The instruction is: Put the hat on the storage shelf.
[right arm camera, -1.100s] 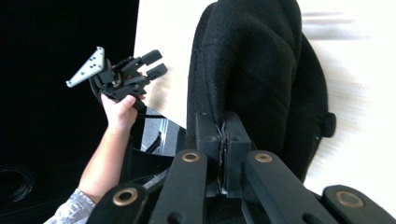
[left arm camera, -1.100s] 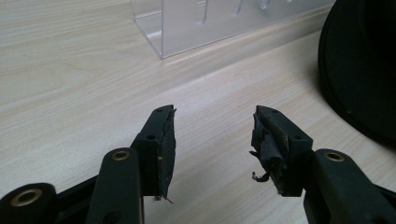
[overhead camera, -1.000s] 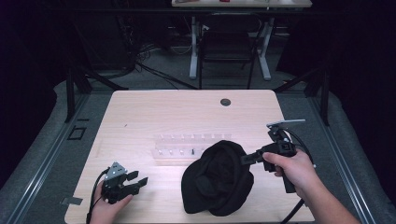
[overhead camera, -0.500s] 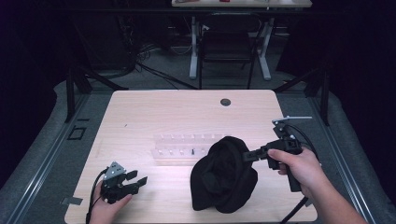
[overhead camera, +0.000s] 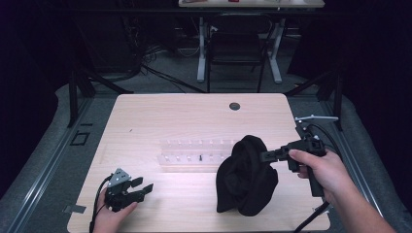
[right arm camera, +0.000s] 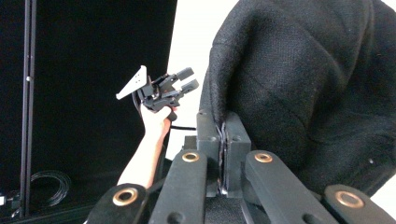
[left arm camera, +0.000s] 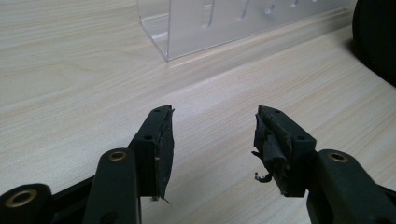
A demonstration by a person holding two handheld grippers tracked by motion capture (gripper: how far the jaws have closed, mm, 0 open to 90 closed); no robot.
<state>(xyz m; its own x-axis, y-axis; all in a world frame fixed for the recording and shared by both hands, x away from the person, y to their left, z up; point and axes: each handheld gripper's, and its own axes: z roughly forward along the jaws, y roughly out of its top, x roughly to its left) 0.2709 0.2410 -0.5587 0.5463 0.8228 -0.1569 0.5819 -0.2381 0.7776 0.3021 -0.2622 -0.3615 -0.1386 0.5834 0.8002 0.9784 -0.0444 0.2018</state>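
Holding black knit hat (overhead camera: 248, 177) by pinch of fabric: right gripper (overhead camera: 265, 156) jaws clamped on edge fold, hat bulk hanging beyond and below jaws, lower part on table (overhead camera: 194, 116). Left gripper (overhead camera: 143, 187) jaws apart, nothing between, clear acrylic rack (left arm camera: 224, 23) ahead of them. Risk: thin pinch may slip, hat drops; hanging fabric could snag rack just beside it. Rack contents too small to identify. Hat's shape hidden in folds.
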